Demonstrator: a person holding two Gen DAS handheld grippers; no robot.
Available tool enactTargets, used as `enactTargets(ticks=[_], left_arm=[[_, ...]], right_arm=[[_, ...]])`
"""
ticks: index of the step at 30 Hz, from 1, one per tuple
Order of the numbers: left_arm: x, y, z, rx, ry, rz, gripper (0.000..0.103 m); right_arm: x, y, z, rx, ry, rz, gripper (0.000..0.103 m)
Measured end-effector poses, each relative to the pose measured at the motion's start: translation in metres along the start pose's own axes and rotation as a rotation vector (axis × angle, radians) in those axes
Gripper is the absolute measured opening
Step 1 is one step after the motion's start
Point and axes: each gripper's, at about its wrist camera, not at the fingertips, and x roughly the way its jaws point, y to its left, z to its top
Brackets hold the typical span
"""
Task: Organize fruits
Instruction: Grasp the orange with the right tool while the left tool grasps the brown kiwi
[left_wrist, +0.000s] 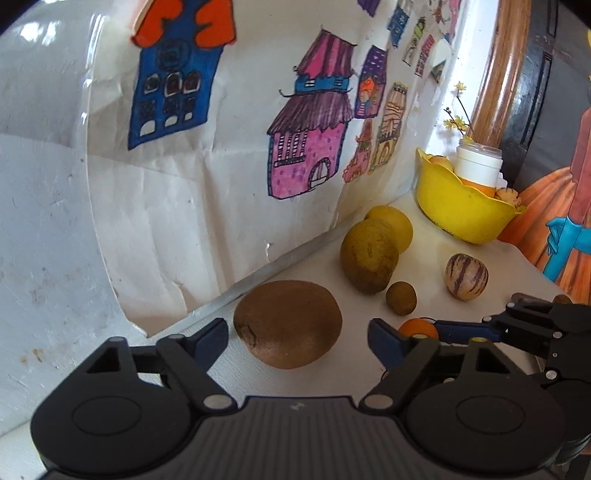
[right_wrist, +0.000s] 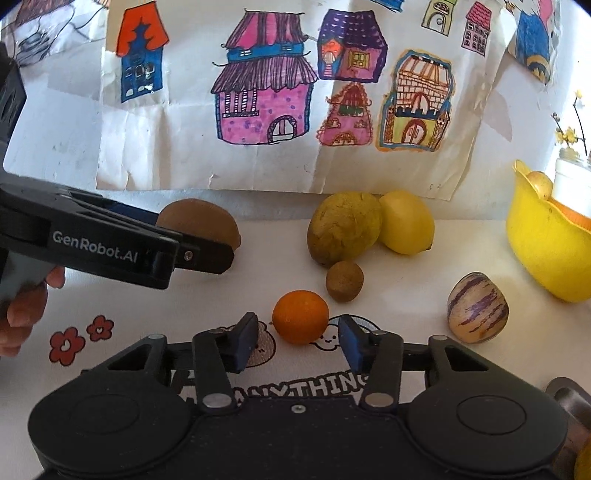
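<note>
Bright daylight from the right, soft shadows, fisheye-bent edges, sharp focus

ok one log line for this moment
left gripper: open around kiwi | right gripper: open around orange | yellow bowl: right

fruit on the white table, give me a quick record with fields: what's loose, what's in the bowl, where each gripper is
surface: white table in front of a wall of coloured house drawings
loose fruit: large brown kiwi, small orange citrus, small round brown fruit, dull green-yellow lemon, bright yellow lemon, purple-striped cream melon
container: yellow plastic bowl, holding some fruit and a white jar
left gripper: open, astride the kiwi, pads not touching
right gripper: open, astride the orange citrus, small gaps each side
</note>
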Motion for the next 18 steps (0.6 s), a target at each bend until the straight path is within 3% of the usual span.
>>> enactTargets(ticks=[4,8,18], left_arm=[[0.0035,0.0046,0.0012,-0.042,0.003,-0.003,0.079],[0.0059,0.0043,0.0003,-0.048,-0.002,0.013,0.069],[0.0005,0.0020,-0.0031,-0.077,-0.010,0.045,0.067]], right_arm=[[0.0010,-0.0008,0.0008,0.007,-0.002,0.001,0.044],[0.0011,-0.0008,0.0002,0.020,-0.008,-0.002,0.040],[-0.0019,0.0043,-0.0009,0.014,-0.003,-0.030,0.035]])
